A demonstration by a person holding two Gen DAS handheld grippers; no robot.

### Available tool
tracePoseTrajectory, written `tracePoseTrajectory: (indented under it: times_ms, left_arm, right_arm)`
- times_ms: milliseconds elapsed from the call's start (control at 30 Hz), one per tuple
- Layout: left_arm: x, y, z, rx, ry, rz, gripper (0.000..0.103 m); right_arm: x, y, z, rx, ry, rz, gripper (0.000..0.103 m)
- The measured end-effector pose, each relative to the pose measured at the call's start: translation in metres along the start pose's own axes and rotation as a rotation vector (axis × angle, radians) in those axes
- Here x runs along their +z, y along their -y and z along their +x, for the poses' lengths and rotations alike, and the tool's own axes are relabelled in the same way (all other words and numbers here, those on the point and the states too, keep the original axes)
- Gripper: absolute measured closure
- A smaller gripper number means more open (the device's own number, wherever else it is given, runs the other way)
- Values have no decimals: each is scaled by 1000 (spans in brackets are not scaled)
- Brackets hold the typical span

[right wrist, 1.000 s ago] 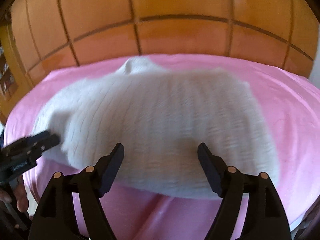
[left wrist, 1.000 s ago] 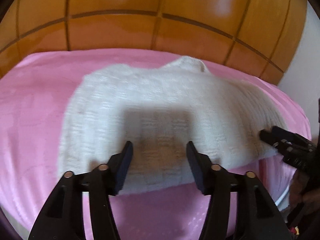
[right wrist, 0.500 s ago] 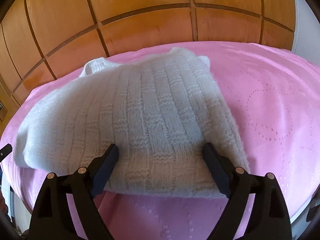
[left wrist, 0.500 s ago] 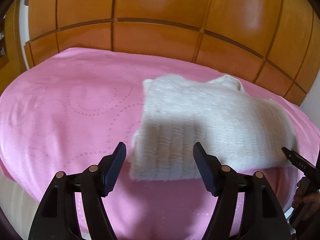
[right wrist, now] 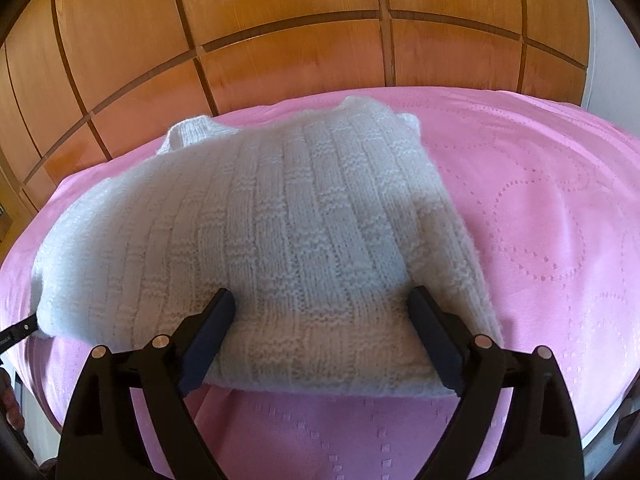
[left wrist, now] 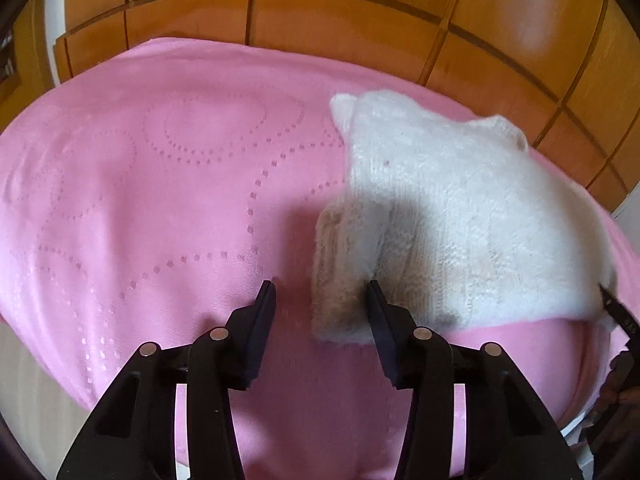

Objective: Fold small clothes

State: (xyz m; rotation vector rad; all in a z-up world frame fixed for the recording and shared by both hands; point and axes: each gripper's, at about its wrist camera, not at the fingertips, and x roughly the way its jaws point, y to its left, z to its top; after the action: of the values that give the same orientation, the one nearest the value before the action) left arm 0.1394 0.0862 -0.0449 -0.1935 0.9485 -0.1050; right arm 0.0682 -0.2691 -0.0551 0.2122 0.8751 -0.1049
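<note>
Both grippers stood with jaws apart and nothing held: the left gripper (left wrist: pixel 320 300) hovered at the near left corner of the sweater (left wrist: pixel 460 216), the right gripper (right wrist: pixel 324 312) straddled its near hem, and beyond them the white knit lay folded on the pink cloth (left wrist: pixel 160 200) before the wood panels (right wrist: pixel 280 40). I judged the fold nearly done, so the next move called for squaring or pinching an edge for a last fold. Since a second ago the left view had swung leftward, leaving the sweater at its right.
</note>
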Motion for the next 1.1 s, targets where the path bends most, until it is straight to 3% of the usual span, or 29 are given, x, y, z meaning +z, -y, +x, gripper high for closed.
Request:
tracePoseTrajectory:
  times_ms: [167, 267, 367, 500, 567, 633, 767, 1000, 1100]
  left_arm:
    - [27, -26, -14, -201, 40, -136, 56]
    - [51, -32, -10, -266, 46, -173, 56]
    - [74, -27, 8, -271, 25, -179, 56]
    - [92, -14, 32, -236, -1, -183, 56]
    - [100, -8, 52, -99, -22, -154, 59]
    - [97, -9, 74, -49, -75, -150, 59]
    - [90, 9, 66, 50, -9, -57, 58]
    - [73, 21, 29, 89, 89, -45, 55]
    - [60, 35, 8, 56, 134, 3, 45]
  right_arm:
    - [0, -4, 3, -7, 3, 3, 13]
    - [-1, -4, 2, -9, 6, 4, 13]
    - [-1, -3, 3, -8, 6, 1, 13]
    - [-1, -4, 3, -9, 7, 2, 13]
    - [-1, -4, 3, -11, 9, 2, 13]
    - [-1, -3, 3, -10, 11, 0, 13]
    - [-1, -3, 3, -9, 14, -1, 13]
    - [2, -2, -1, 5, -10, 2, 13]
    - [13, 4, -9, 58, -26, 30, 13]
